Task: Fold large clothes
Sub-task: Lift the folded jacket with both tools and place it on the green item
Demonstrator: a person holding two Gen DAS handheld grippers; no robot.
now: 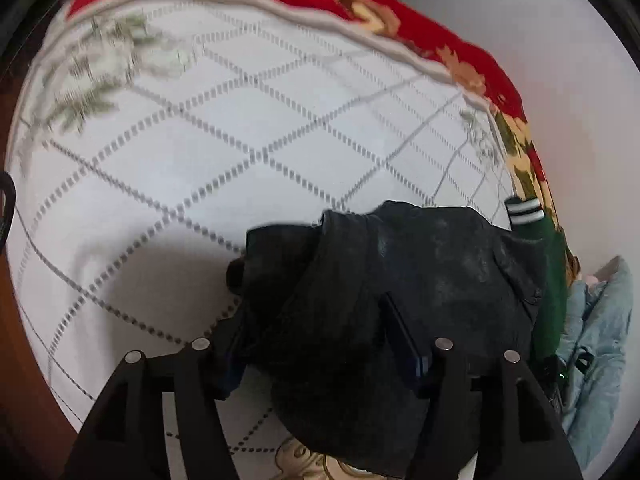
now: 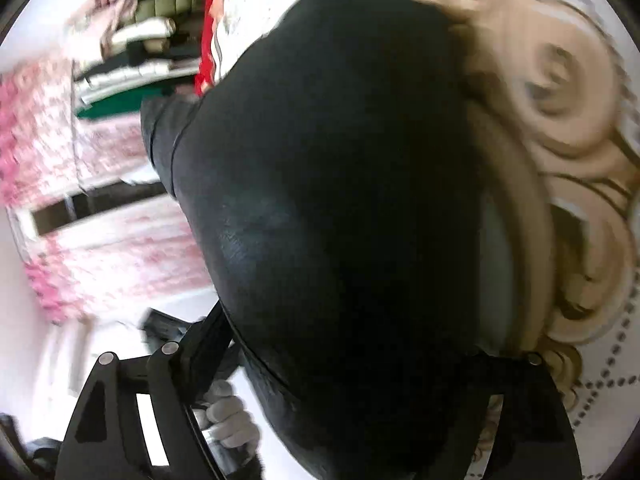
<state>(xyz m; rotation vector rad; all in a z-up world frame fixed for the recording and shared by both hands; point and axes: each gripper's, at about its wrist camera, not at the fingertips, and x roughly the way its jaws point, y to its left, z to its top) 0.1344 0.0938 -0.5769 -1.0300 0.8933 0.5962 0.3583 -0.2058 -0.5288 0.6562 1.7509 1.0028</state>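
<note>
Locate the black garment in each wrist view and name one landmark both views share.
Left wrist: the black garment fills the lower centre-right, bunched on the white quilted bedspread, between the fingers.
Right wrist: it fills the centre, draped over the fingers, blurred.
Shared landmark: the red floral blanket, along the top edge in the left view, a red strip at upper left in the right.

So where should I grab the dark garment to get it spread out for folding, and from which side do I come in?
Judging from the left wrist view, take the dark garment at its far free edge, the flap lying on the white quilted cover, and come from the open left side. That edge sits flat and exposed, while the right side is crowded by the green striped-cuff garment. A guess only; the bunching hides the seams.
</note>
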